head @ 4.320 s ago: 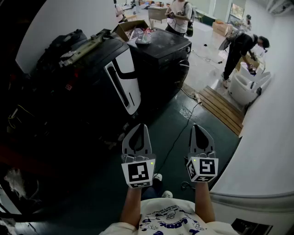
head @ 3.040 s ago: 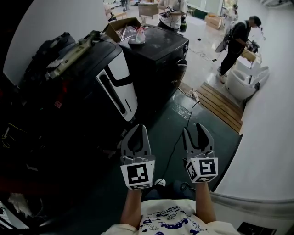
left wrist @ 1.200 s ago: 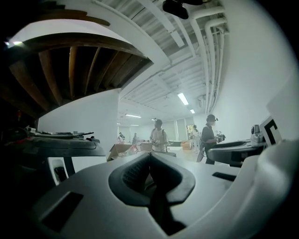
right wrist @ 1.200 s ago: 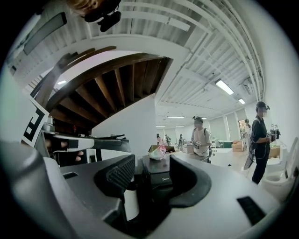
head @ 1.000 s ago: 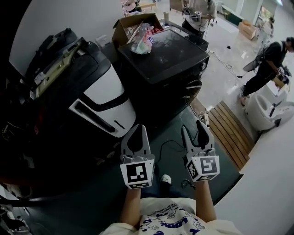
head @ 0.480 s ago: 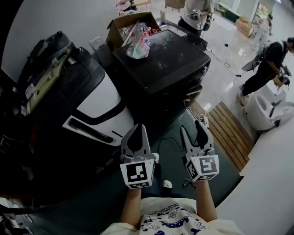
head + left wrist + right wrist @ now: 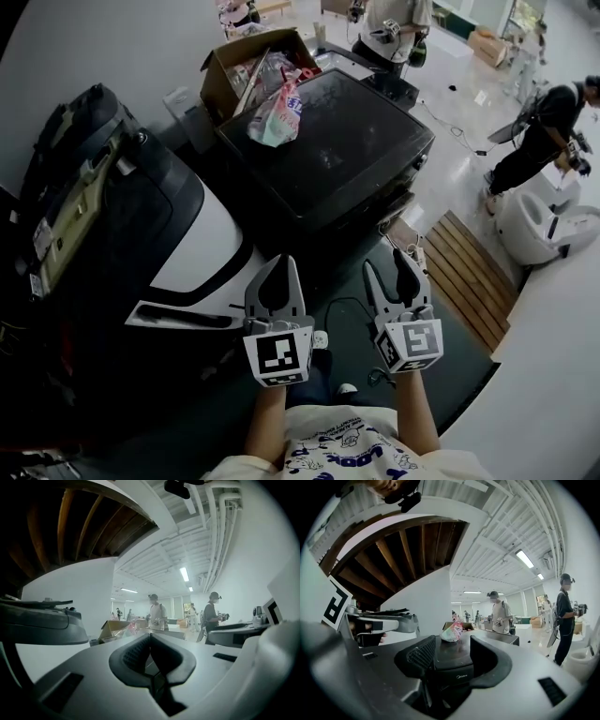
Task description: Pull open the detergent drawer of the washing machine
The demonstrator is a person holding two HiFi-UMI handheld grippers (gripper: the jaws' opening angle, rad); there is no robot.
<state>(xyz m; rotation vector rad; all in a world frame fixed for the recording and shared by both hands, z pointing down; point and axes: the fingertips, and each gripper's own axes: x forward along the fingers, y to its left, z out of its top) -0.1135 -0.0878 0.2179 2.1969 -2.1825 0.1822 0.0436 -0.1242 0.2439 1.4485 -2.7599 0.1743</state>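
Observation:
The black washing machine [image 7: 347,141] stands ahead of me, seen from above, with a colourful plastic bag [image 7: 272,117] on its lid. Its front is in shadow and I cannot make out the detergent drawer. My left gripper [image 7: 278,267] is shut and holds nothing, short of the machine's near corner. My right gripper [image 7: 389,265] is open and empty, in front of the machine's face. In the right gripper view the machine's upper front panel [image 7: 457,667] shows between the spread jaws of the right gripper [image 7: 452,656]. In the left gripper view the left gripper [image 7: 150,641] has its pads pressed together.
A black-and-white appliance [image 7: 202,234] leans at the left. An open cardboard box [image 7: 246,58] sits behind the machine. A wooden pallet [image 7: 464,272] and a cable [image 7: 352,305] lie on the dark floor. People [image 7: 548,117] stand at the back right beside a white tub [image 7: 539,230].
I have come closer to the washing machine, which now fills the upper middle. The right gripper's jaws, together in the oldest frame, now stand apart. The left gripper stays shut.

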